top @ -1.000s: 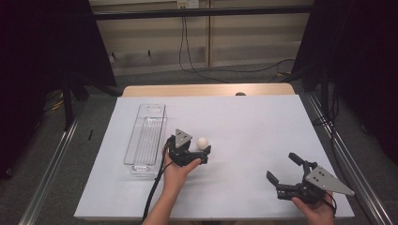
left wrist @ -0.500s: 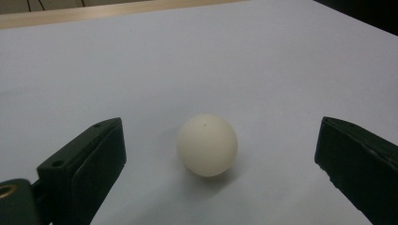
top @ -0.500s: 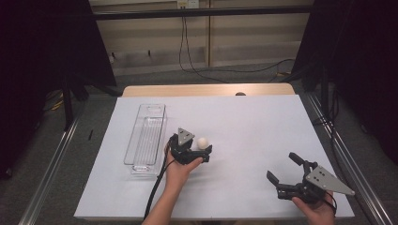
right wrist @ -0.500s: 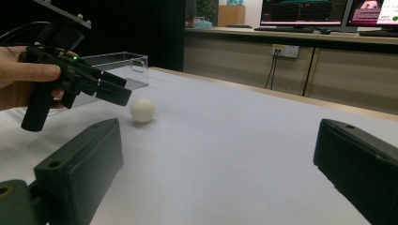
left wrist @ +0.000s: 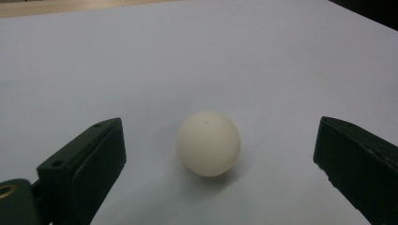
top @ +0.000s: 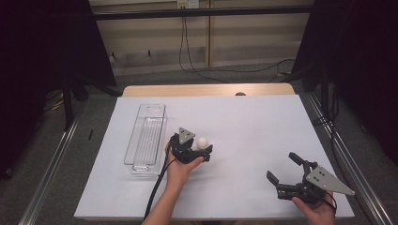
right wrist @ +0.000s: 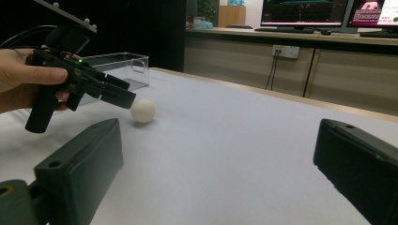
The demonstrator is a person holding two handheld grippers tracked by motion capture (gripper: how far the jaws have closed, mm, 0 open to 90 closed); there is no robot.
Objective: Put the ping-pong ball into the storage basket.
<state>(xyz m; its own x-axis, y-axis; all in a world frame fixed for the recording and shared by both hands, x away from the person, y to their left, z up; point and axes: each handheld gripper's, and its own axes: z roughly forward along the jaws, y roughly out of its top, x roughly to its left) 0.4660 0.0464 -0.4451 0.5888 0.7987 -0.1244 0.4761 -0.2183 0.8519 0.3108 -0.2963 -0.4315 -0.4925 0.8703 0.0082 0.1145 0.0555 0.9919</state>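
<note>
The left gripper sits near the middle of the white table, held low over the surface, with a white ball between its two jaws. In the left gripper view the jaws stand wide apart and the ball rests on the table midway between them, clear of both pads; nothing is gripped. A clear plastic bin lies just to the left of that hand, long side running away from the person. The right gripper is well apart, near the front right edge of the table, its jaws spread wide and holding nothing, pointed toward the ball and the left gripper
</note>
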